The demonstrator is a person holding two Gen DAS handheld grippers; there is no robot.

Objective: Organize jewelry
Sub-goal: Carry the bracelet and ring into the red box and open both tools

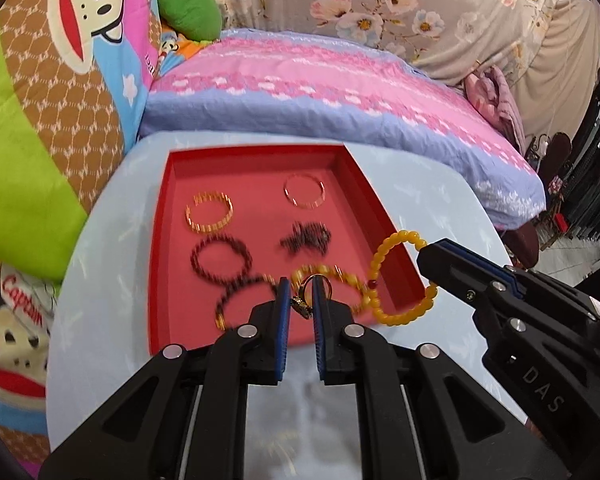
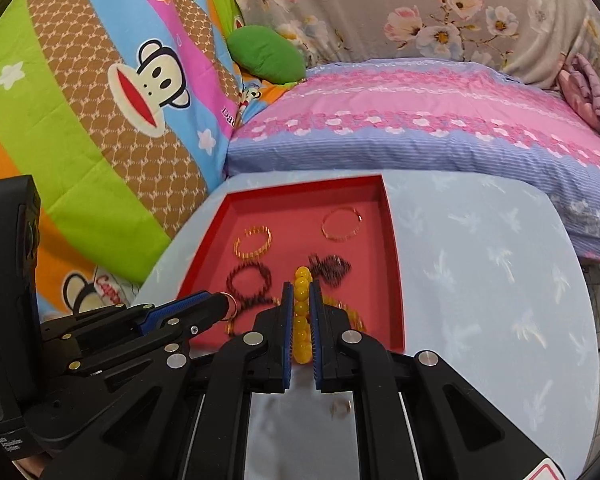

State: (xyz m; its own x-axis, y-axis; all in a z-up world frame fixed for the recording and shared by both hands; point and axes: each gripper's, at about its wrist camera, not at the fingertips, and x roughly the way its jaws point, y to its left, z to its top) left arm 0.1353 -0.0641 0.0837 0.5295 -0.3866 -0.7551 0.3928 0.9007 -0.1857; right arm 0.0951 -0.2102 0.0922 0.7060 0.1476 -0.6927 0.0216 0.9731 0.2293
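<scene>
A red tray (image 1: 384, 216) (image 2: 392, 240) sits on a light blue table and holds two gold bangles (image 1: 210, 213) (image 1: 305, 191), dark bead bracelets (image 1: 220, 258) and a dark bead heap (image 1: 306, 237). My left gripper (image 1: 299, 300) is shut on a gold ring (image 1: 318, 286) with a dark ornament, just above the tray's near part; it also shows in the right wrist view (image 2: 226, 306). My right gripper (image 2: 300, 300) is shut on a yellow bead bracelet (image 2: 301, 316) (image 1: 396, 276) over the tray's near right corner.
A light blue table (image 2: 480, 280) carries the tray. Behind it lies a pink and lilac pillow (image 1: 320, 84), a monkey-print quilt (image 1: 40, 100) on the left and a green cushion (image 1: 188, 10). A small gold item (image 2: 340, 408) lies on the table near my right gripper's base.
</scene>
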